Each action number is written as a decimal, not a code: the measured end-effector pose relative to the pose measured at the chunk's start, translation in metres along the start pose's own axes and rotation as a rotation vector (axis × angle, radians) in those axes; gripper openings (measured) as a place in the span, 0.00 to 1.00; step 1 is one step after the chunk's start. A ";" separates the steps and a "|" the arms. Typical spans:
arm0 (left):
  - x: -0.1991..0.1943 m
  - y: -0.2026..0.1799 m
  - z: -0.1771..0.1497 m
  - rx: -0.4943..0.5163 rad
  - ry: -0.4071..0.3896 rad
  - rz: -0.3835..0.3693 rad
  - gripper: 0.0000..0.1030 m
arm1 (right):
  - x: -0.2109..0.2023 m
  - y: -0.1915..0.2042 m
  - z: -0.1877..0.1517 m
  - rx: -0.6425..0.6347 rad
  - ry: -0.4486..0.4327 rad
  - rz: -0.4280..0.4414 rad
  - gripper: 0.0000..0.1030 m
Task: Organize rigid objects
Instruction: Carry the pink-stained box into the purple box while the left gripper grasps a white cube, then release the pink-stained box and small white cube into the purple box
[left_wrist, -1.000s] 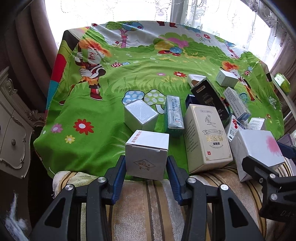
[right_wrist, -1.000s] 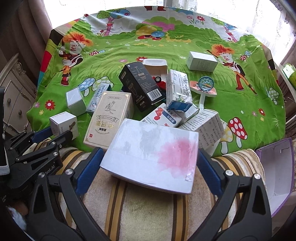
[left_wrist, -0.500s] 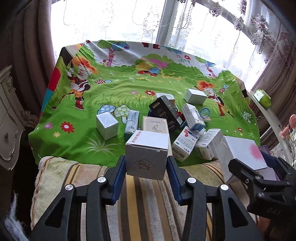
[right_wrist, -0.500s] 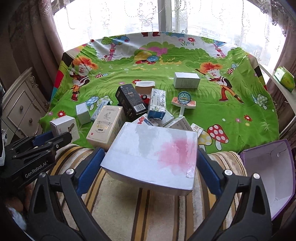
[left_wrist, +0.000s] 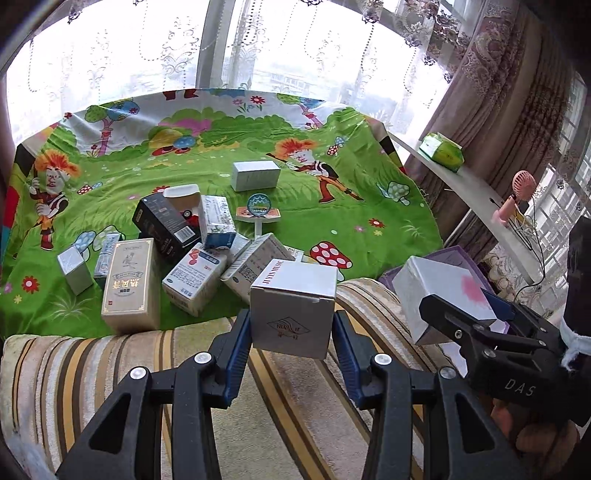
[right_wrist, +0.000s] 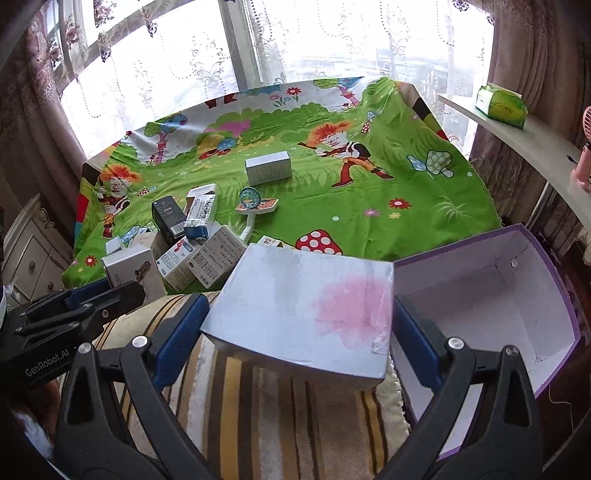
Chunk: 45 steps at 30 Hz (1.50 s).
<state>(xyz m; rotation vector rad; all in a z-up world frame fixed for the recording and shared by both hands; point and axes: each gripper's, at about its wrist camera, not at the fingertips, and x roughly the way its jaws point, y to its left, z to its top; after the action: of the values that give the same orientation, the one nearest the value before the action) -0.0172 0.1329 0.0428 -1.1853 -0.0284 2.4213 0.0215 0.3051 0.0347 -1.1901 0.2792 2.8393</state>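
The flat white cardboard box with a pink stain (right_wrist: 306, 314) sat clamped between the blue-padded fingers of the right gripper (right_wrist: 299, 325), filling the lower centre of the right wrist view; its long axis ran across the jaws from left to right, its broad stained face turned upward and its far edge tipped toward the table. Immediately right of it, almost touching its right corner, lay the open purple-rimmed cardboard container with a white interior (right_wrist: 517, 295), mouth facing up, so the right hand looked the nearer one to any drop there, and I judged the coming move to turn on that short rightward step. In the left wrist view the small white cube-shaped carton printed with a logo (left_wrist: 293, 310) was held upright in the left gripper (left_wrist: 291, 328), jaws closed on its two side faces, above the striped beige cushion (left_wrist: 110, 369); the container showed only as a purple edge at centre right, behind the stained box. Beyond, in the middle left of both frames, a heap of mixed cartons (left_wrist: 177, 251) lay on the green cartoon-printed cloth (left_wrist: 369, 192).
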 end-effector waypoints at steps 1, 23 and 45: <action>0.003 -0.009 0.000 0.016 0.008 -0.009 0.44 | -0.002 -0.010 -0.002 0.016 -0.001 -0.002 0.95; 0.041 -0.128 -0.004 0.235 0.090 -0.182 0.74 | -0.012 -0.150 -0.031 0.285 0.016 -0.239 0.96; 0.000 -0.039 0.002 -0.001 -0.048 -0.066 0.77 | -0.032 -0.123 -0.017 0.195 -0.100 -0.087 1.00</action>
<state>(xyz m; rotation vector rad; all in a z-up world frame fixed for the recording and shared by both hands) -0.0039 0.1684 0.0522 -1.1095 -0.0823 2.3920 0.0703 0.4232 0.0278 -0.9947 0.4744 2.7116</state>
